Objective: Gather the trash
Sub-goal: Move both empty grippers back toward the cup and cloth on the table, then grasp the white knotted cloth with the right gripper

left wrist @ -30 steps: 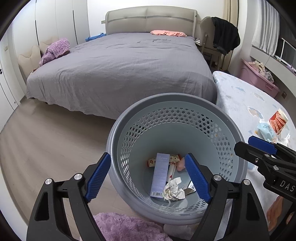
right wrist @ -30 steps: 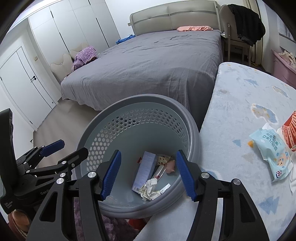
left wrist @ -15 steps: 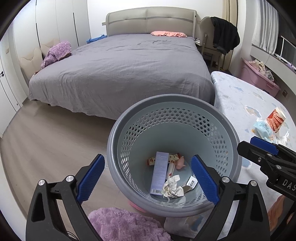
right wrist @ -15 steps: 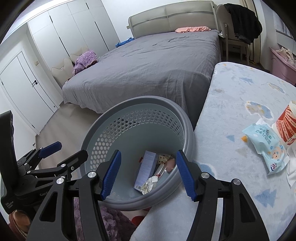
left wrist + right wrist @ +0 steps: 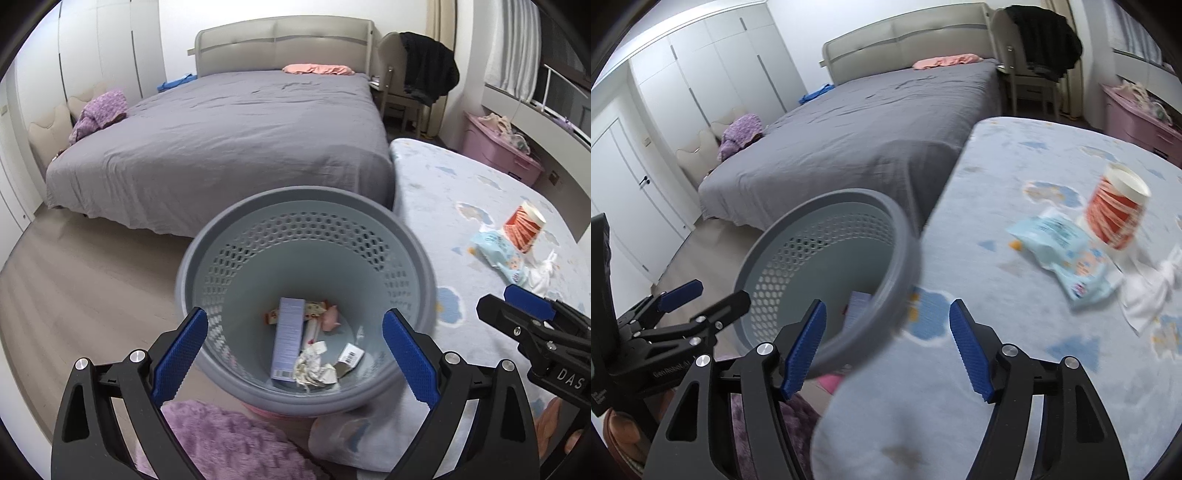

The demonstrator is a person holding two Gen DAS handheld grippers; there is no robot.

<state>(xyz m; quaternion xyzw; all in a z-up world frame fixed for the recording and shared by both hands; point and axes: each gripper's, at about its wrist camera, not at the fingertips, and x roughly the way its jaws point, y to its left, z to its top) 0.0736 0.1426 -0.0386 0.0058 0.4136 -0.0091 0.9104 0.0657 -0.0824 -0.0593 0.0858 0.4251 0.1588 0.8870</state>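
Grey perforated plastic fills the left wrist view: the bin (image 5: 306, 295) is seen beside the mattress (image 5: 461, 206), a box and crumpled scraps already lying in it, and the left gripper (image 5: 293, 354) is spread wide, nothing held.

From the right wrist view, the right gripper (image 5: 886, 345) is opening, empty, above the mattress edge. A fresh pickup is judged under way; the red cup (image 5: 1117, 205), blue packet (image 5: 1067, 254) and white tissue (image 5: 1148, 291) must be reached next.

Grey bed (image 5: 229, 147), pink pillow (image 5: 316, 69), black jacket (image 5: 428, 74) on chair, white wardrobe (image 5: 713, 74)
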